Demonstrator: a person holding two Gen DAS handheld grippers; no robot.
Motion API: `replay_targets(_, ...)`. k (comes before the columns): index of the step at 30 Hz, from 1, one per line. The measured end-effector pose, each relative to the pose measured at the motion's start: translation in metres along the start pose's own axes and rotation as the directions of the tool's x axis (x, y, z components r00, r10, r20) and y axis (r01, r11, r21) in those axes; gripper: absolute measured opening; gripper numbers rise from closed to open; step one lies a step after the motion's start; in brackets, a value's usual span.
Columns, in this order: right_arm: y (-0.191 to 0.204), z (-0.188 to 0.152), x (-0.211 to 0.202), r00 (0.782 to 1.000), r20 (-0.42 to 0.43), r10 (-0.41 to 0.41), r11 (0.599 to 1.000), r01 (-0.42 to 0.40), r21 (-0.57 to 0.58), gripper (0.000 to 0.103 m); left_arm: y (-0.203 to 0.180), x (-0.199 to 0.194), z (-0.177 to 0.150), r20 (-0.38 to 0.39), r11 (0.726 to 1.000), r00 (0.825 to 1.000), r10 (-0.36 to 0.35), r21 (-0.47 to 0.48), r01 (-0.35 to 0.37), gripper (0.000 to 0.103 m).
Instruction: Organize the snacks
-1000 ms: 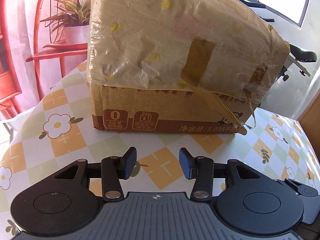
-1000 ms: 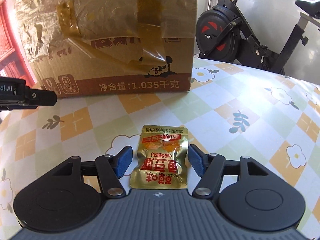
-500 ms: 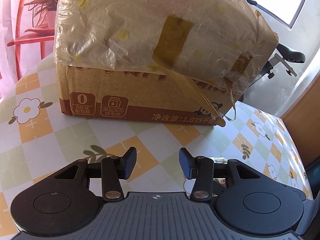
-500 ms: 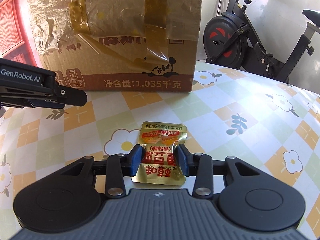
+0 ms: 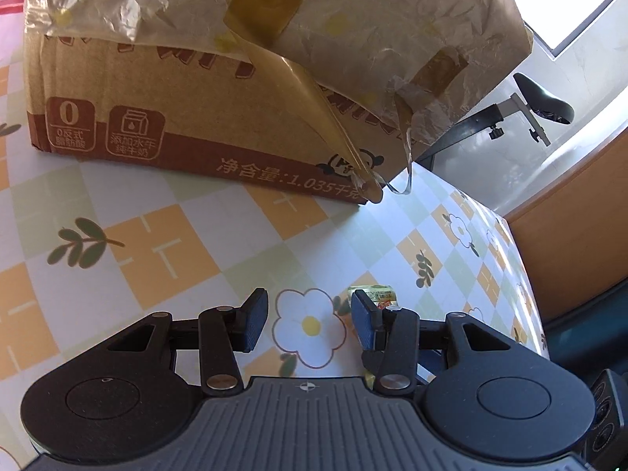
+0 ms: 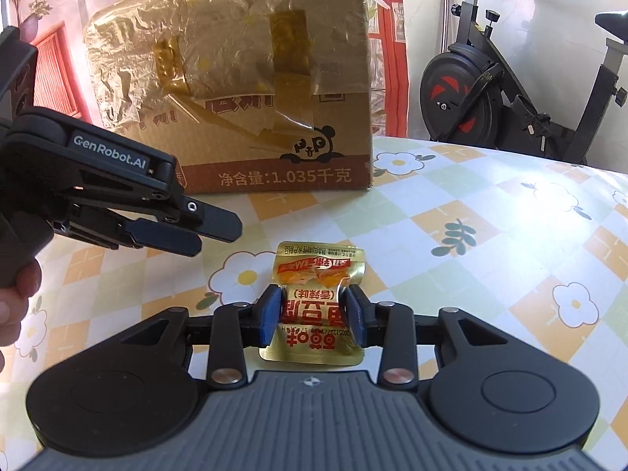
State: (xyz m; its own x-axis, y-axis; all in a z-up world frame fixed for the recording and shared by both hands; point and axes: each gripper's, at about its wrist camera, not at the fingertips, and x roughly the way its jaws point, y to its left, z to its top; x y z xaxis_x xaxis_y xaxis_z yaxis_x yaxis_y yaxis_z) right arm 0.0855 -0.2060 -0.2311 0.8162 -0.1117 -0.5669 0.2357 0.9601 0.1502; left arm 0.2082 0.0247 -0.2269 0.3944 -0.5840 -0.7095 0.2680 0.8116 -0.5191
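Jaws of the right gripper [image 6: 312, 312] have just closed on the gold snack packet [image 6: 317, 274]; left gripper [image 5: 309, 320] gapes empty, box [image 6: 251, 90] well beyond.

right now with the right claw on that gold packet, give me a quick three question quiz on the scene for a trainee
1. True or false: the right claw is pinching the gold snack packet.
2. What lies between the left claw pads? A) the packet B) bare tablecloth C) tape
3. Which animal is printed on the cardboard box?

Key
1. True: both blue pads press the packet's sides, which buckle inward.
2. B: only the floral tablecloth shows in the gap; the packet peeks out beyond one pad.
3. A panda, near the box's lower corner.
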Motion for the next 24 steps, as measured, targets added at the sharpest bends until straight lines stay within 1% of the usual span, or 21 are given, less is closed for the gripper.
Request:
replay_targets(2, -0.001, 0.000, -0.004, 1.000, 0.012, 0.016, 1.000, -0.016, -0.004, 0.038, -0.003, 0.009, -0.002, -0.020, 0.999, 0.999, -0.033, -0.039, 0.032, 0.049)
replay_targets(5, 0.000, 0.003, -0.008, 0.999, 0.026, 0.031, 0.999, -0.031, -0.021, 0.037, -0.011, 0.018, -0.005, -0.038, 0.996, 0.998, -0.056, -0.069, 0.053, 0.048)
replay_targets(6, 0.000, 0.005, -0.010, 0.999, 0.034, 0.037, 0.999, -0.036, -0.030, 0.028, -0.013, 0.020, -0.005, -0.043, 0.995, 0.997, -0.062, -0.074, 0.059, 0.048)
replay_targets(7, 0.001, 0.007, -0.012, 0.999, 0.036, 0.040, 0.999, -0.039, -0.035, 0.028, -0.018, 0.023, -0.007, -0.045, 0.995, 0.997, -0.067, -0.077, 0.063, 0.047)
replay_targets(8, 0.001, 0.009, -0.012, 0.998, 0.040, 0.043, 0.998, -0.042, -0.044, 0.001, -0.020, 0.023, -0.007, -0.043, 0.995, 0.997, -0.069, -0.077, 0.066, 0.047)
replay_targets(9, 0.003, 0.011, -0.013, 0.999, 0.035, 0.035, 0.998, -0.033, -0.054, 0.000, -0.023, 0.022, -0.008, -0.036, 0.995, 0.997, -0.071, -0.075, 0.068, 0.046)
replay_targets(11, 0.003, 0.014, -0.010, 0.999, 0.008, 0.054, 0.997, -0.053, -0.061, 0.000, -0.025, 0.021, -0.007, -0.025, 0.994, 0.996, -0.088, -0.069, 0.086, 0.042)
replay_targets(12, 0.004, 0.014, -0.006, 0.999, -0.015, 0.040, 0.996, -0.041, -0.073, 0.000, -0.026, 0.023, -0.006, -0.021, 0.996, 0.997, -0.070, -0.062, 0.068, 0.041)
replay_targets(13, 0.003, 0.014, -0.005, 1.000, -0.020, 0.021, 0.997, -0.023, -0.080, 0.000, -0.025, 0.025, -0.006, -0.022, 0.998, 1.000, -0.021, -0.067, 0.020, 0.039)
replay_targets(14, -0.002, 0.014, -0.007, 1.000, -0.016, 0.019, 0.997, -0.020, -0.069, 0.002, -0.023, 0.024, -0.006, -0.017, 0.997, 1.000, 0.006, -0.076, -0.007, 0.038)
replay_targets(16, -0.008, 0.014, -0.012, 1.000, -0.017, 0.015, 0.998, -0.016, -0.061, 0.012, -0.019, 0.019, -0.008, -0.006, 0.996, 1.000, -0.014, -0.085, 0.014, 0.038)
replay_targets(18, -0.009, 0.013, -0.012, 1.000, -0.029, -0.007, 0.996, 0.005, -0.090, 0.050, -0.019, 0.019, -0.010, -0.013, 0.997, 1.000, -0.005, -0.078, 0.004, 0.038)
replay_targets(19, -0.010, 0.013, -0.009, 0.999, -0.043, -0.005, 0.995, 0.001, -0.096, 0.056, -0.019, 0.019, -0.010, -0.013, 0.997, 1.000, 0.000, -0.075, -0.001, 0.038)
replay_targets(20, -0.009, 0.014, -0.003, 0.998, -0.066, -0.001, 0.995, -0.005, -0.101, 0.058, -0.019, 0.019, -0.009, -0.010, 0.997, 1.000, 0.001, -0.076, -0.002, 0.038)
replay_targets(23, -0.003, 0.015, 0.013, 0.993, -0.121, -0.015, 0.994, 0.001, -0.112, 0.060, -0.022, 0.020, -0.008, -0.009, 0.998, 1.000, 0.009, -0.067, -0.009, 0.038)
replay_targets(24, 0.001, 0.015, 0.016, 0.993, -0.111, -0.026, 0.991, 0.011, -0.131, 0.063, -0.022, 0.021, -0.008, -0.011, 0.998, 1.000, 0.010, -0.062, -0.011, 0.038)
